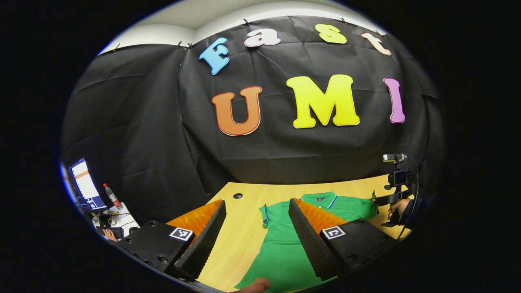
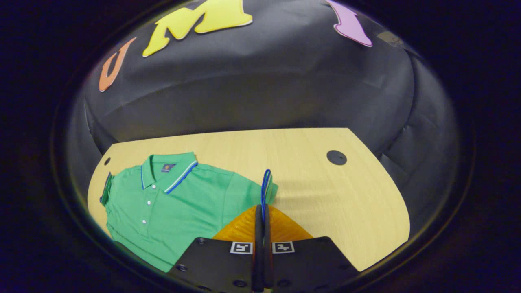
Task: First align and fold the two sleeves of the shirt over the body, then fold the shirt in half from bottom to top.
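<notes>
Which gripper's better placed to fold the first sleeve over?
Right. The right gripper is already shut on a sleeve cuff of the green shirt, lifted off the table. The left gripper hangs open above the shirt, holding nothing.

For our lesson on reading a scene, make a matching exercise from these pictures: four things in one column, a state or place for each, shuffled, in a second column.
Things:
1. left gripper
2. right gripper
3. green polo shirt
4. round black grommet

States or places:
A. lying face up, flat on the light wooden table
B. set in the bare tabletop, apart from the shirt
C. fingers spread wide above the shirt
D. shut on the blue-trimmed sleeve cuff

Pairs: 1-C, 2-D, 3-A, 4-B.
</notes>
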